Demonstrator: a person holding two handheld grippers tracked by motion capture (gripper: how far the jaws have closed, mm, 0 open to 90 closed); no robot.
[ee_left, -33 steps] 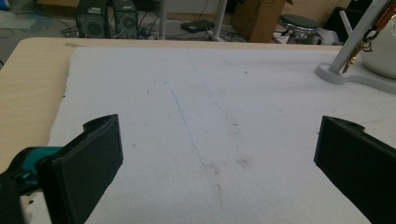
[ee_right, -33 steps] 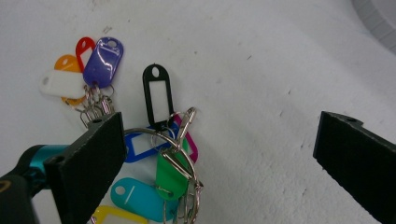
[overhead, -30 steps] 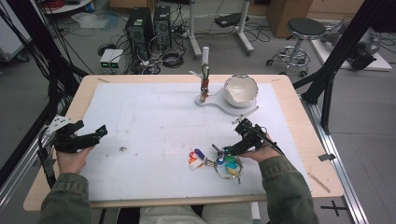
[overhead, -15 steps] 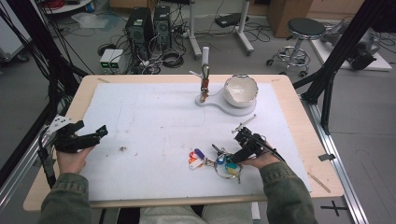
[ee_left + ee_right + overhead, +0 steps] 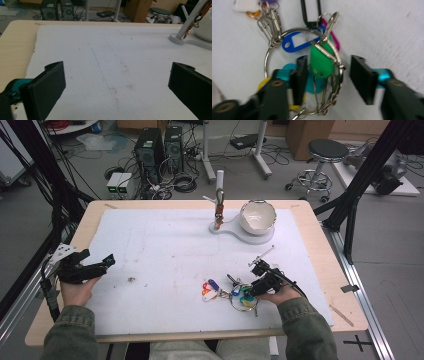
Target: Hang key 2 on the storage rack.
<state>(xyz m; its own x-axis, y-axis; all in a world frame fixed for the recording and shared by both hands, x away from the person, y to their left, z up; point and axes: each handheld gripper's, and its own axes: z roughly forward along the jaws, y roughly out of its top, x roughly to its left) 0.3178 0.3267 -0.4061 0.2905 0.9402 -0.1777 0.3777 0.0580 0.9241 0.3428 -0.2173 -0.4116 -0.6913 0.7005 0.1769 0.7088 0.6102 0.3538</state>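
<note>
Key bunch (image 5: pixel 230 291) on mat (image 5: pixel 165 250) at near right; bowl (image 5: pixel 258 216) and key stand (image 5: pixel 218 205) behind, at far edge.

Wide bare mat (image 5: pixel 165 250) btwn grippers; obstacles at far edge (key stand (image 5: pixel 219 202), bowl (image 5: pixel 258 217)).

It was a lab or workshop. Desktop computer towers (image 5: pixel 160 146) stood on a grey floor amid tangled cables (image 5: pixel 180 182), with a rolling stool (image 5: pixel 325 157), a cardboard box (image 5: pixel 312 132) and black frame struts (image 5: pixel 365 175) around the padded tabletop (image 5: pixel 320 245).
</note>
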